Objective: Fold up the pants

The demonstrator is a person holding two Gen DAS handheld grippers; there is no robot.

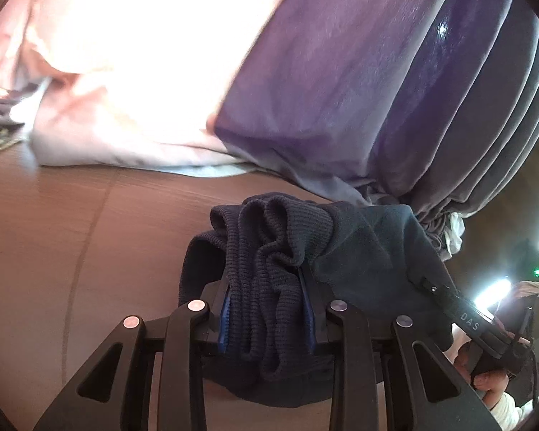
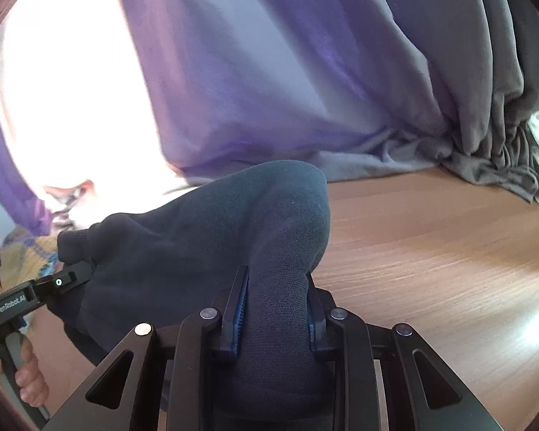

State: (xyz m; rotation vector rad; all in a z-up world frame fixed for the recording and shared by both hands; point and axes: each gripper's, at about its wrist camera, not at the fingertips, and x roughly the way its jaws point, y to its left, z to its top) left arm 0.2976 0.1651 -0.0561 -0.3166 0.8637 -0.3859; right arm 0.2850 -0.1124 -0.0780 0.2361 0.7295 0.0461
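The dark navy pants hang lifted between my two grippers above the wooden table. In the left wrist view my left gripper is shut on a bunched ribbed band of the pants, with folds squeezed between its blue pads. My right gripper grips the same cloth at the right of that view. In the right wrist view my right gripper is shut on a thick roll of the pants. My left gripper pinches the far end at the left.
Purple and grey drapes fall to the table's far edge in bunched folds. Pale pink cloth lies at the back left, overexposed by bright light. A person's hand holds the right gripper's handle; another hand holds the left one.
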